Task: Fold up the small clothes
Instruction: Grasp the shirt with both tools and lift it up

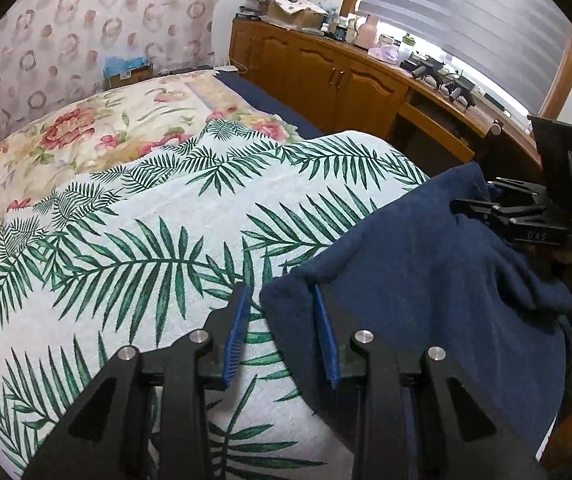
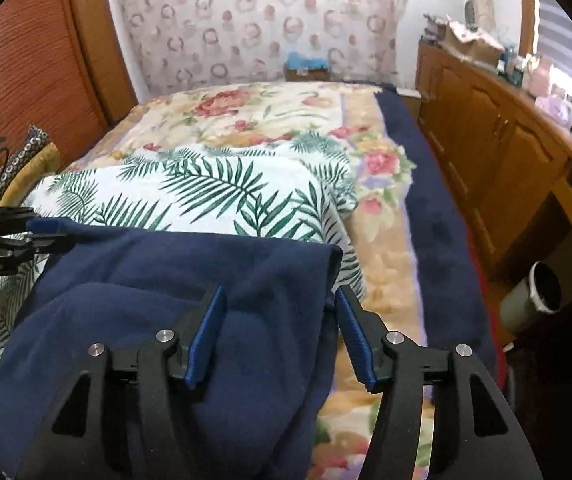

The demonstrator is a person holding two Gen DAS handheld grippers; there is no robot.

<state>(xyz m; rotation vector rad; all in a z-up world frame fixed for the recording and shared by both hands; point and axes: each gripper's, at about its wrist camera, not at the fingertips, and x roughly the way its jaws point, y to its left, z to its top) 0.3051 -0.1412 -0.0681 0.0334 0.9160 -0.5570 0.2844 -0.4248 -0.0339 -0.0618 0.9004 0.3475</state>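
Observation:
A dark blue fleece garment [image 1: 425, 280] lies on a white cloth with green palm leaves [image 1: 146, 248] spread over the bed. My left gripper [image 1: 282, 320] is open, its jaws straddling the garment's left corner edge. My right gripper [image 2: 282, 320] is open too, its jaws either side of the garment's right corner [image 2: 246, 280]. Each gripper shows in the other's view: the right one at the garment's far edge [image 1: 485, 204], the left one at its left corner [image 2: 42, 232].
A floral bedspread [image 2: 270, 116] covers the bed, with a navy blanket strip [image 2: 437, 216] along its right side. A wooden cabinet [image 1: 325, 76] with a cluttered top stands to the right. A grey bin [image 2: 533, 296] sits on the floor. Patterned cushions [image 2: 26, 156] lie at the left.

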